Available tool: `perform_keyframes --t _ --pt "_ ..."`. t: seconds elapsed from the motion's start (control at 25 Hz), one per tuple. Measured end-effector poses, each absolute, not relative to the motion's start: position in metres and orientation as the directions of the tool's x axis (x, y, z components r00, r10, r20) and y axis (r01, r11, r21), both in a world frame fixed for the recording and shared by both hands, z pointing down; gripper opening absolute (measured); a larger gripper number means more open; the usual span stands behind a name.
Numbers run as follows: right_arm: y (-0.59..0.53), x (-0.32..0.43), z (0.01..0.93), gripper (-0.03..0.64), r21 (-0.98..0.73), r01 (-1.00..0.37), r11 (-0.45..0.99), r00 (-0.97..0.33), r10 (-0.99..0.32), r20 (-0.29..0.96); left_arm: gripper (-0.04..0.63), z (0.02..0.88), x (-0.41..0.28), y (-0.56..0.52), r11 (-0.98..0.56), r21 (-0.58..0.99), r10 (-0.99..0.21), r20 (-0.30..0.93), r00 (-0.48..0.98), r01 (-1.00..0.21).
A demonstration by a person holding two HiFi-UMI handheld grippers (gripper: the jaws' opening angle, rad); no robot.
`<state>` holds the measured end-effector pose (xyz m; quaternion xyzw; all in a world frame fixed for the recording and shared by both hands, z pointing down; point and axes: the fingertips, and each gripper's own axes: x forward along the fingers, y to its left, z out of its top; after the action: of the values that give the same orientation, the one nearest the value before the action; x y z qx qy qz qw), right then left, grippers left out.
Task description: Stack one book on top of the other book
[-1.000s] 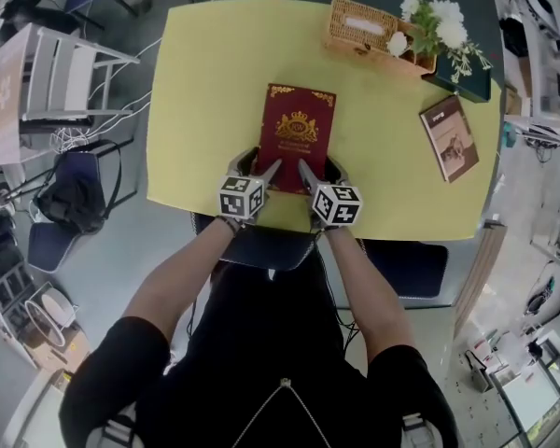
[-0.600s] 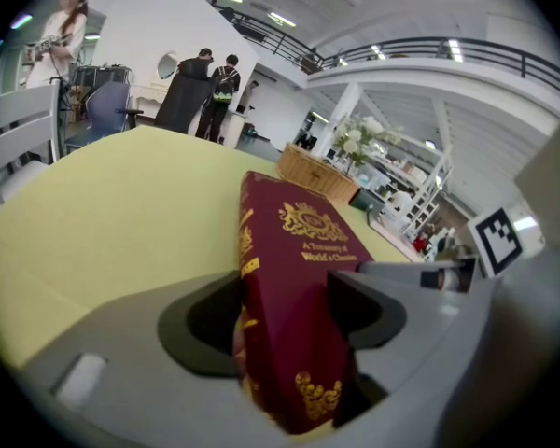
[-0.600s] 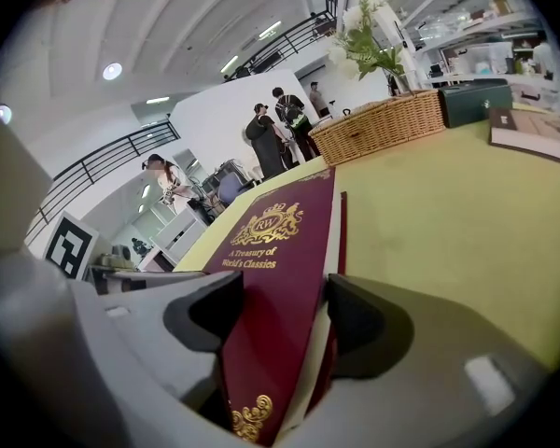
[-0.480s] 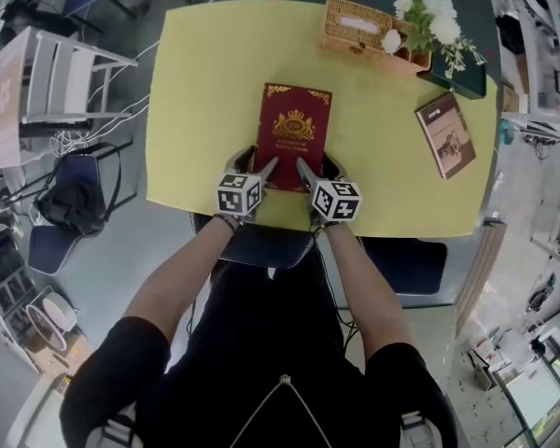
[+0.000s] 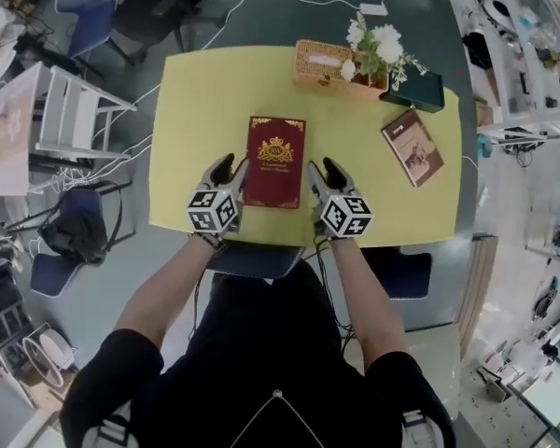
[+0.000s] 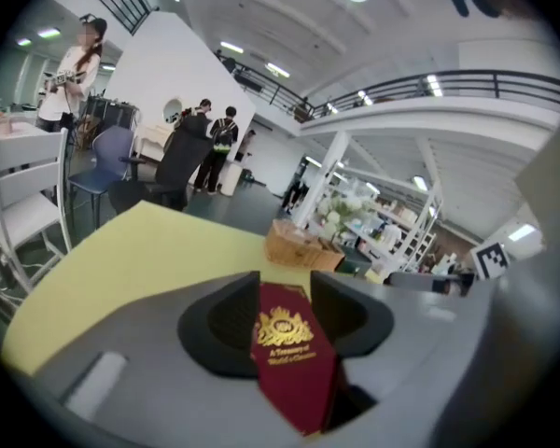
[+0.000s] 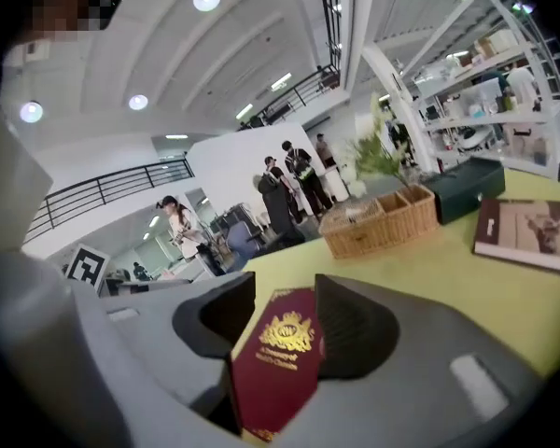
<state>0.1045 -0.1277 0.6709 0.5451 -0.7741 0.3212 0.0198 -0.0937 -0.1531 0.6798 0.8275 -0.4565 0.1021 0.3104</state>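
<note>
**A:** What is going on nearest the person, at the lower middle of the frame?

**B:** Both tools have just been closing. The left tool [image 5: 231, 170] is pinching the left edge of the red book [image 5: 274, 149]. The right tool [image 5: 323, 174] is pinching its right edge. Each gripper view is showing the cover wedged between its own jaws.

**A:** So the pick-up is happening?

**B:** I am judging so. The book is looking clear of the yellow counter [image 5: 187, 110], hanging between the two tools at centre frame. The stacking itself is not yet done.

**A:** What is differing from a second ago?

**B:** Back then the tools were standing wider, at the book's near corners, and the book was lying flat. Now they are sitting further up along its sides and gripping.

**A:** And farther out?

**B:** The brown book [image 5: 412, 147] is lying flat at the right of the frame, well apart from the red one. That is where the carry is heading, I think. Beyond it, the basket [image 5: 322, 63] and flowers [image 5: 378, 43] are sitting at the counter's far edge.
</note>
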Motion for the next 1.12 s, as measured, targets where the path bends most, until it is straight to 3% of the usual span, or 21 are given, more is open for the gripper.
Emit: perform_keyframes --t 0.16,0.4,0.64,0.96,1.12 --pt "-0.116 0.1 0.578 0.097 -0.447 -0.837 0.317 -0.454 -0.858 0.242 0.135 0.59 -0.089 -0.142 -0.457 0.401 -0.745 0.314 0.588 -0.794" --pt "-0.08 0.074 0.492 0.005 -0.446 -0.78 0.44 -0.541 -0.831 0.126 0.012 0.499 -0.08 -0.096 -0.521 0.373 -0.77 0.182 0.612 -0.767" --pt "-0.051 0.024 0.451 0.005 -0.463 -0.679 0.57 -0.659 -0.752 0.039 0.008 0.476 -0.071 -0.051 -0.543 0.363 -0.767 0.154 0.624 -0.757" --pt "0.001 -0.018 0.485 0.005 -0.505 -0.586 0.634 -0.774 -0.621 0.118 0.008 0.498 -0.086 0.005 -0.445 0.383 -0.803 0.229 0.55 -0.809" --pt "0.009 -0.014 0.487 0.005 -0.467 -0.612 0.638 -0.764 -0.629 0.141 0.008 0.5 -0.093 0.015 -0.434 0.389 -0.807 0.233 0.543 -0.812"
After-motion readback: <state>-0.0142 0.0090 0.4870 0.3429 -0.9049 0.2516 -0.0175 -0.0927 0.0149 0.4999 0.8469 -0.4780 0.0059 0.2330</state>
